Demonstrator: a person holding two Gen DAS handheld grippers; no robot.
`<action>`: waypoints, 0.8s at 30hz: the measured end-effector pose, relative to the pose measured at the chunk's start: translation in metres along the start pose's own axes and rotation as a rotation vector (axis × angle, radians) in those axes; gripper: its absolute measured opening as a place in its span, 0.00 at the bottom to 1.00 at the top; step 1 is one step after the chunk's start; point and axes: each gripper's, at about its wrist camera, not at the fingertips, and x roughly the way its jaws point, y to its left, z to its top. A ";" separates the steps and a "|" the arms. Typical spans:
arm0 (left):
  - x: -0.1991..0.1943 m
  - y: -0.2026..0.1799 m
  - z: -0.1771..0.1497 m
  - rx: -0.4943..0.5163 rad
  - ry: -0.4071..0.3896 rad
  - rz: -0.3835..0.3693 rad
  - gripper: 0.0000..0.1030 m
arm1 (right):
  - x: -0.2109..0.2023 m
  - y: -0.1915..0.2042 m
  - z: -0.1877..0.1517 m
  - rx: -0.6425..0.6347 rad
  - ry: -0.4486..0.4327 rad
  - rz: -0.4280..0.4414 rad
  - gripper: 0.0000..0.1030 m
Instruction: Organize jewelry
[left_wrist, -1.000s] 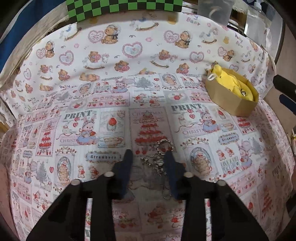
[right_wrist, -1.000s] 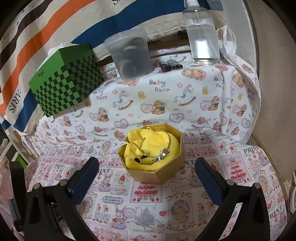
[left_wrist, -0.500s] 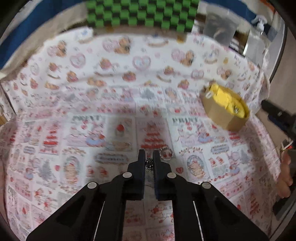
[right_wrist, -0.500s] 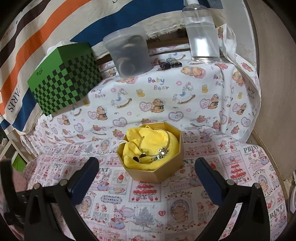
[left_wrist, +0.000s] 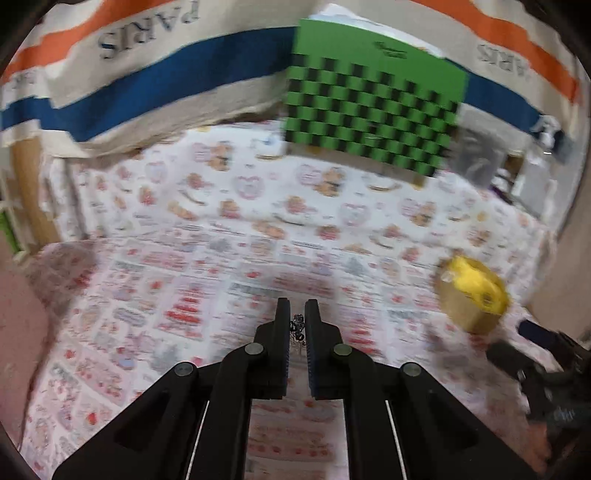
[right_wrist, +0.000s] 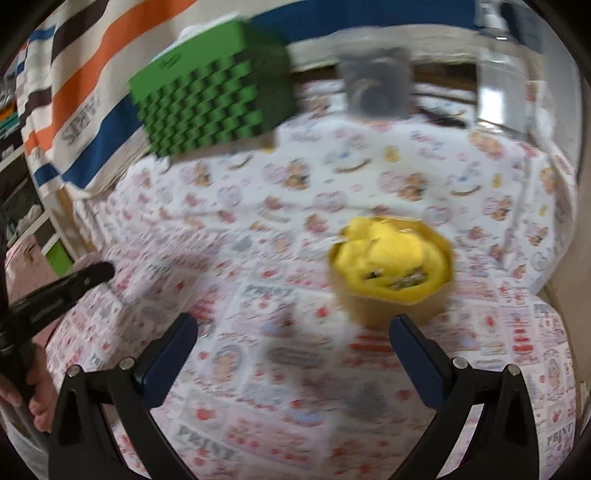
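Pink-and-white printed tablecloth (left_wrist: 155, 280) w/ tan octagonal cardboard box (right_wrist: 391, 302), yellow cloth (right_wrist: 391, 254) inside; left gripper (left_wrist: 296, 314) clenched on silver beaded chain (left_wrist: 297, 328), right gripper (right_wrist: 293, 332) spread wide, holding nothing

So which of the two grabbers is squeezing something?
The left gripper. Its jaws are nearly together with a silver chain pinched between them. The right gripper has its jaws spread wide with nothing between, near the gold box.

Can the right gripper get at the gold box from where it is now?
Probably yes. The right gripper is open and the gold box sits just ahead of it, a little right of centre, with only bare tablecloth between. The left gripper, shut on a chain, is off to the side.
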 end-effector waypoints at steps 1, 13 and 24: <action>0.002 0.001 0.000 0.000 -0.003 0.017 0.07 | 0.005 0.007 0.001 -0.007 0.029 0.008 1.00; -0.004 0.023 0.003 -0.104 -0.047 0.057 0.07 | 0.068 0.073 0.009 -0.102 0.247 -0.014 0.70; -0.009 0.027 0.005 -0.123 -0.057 0.057 0.07 | 0.095 0.092 0.005 -0.131 0.304 0.019 0.36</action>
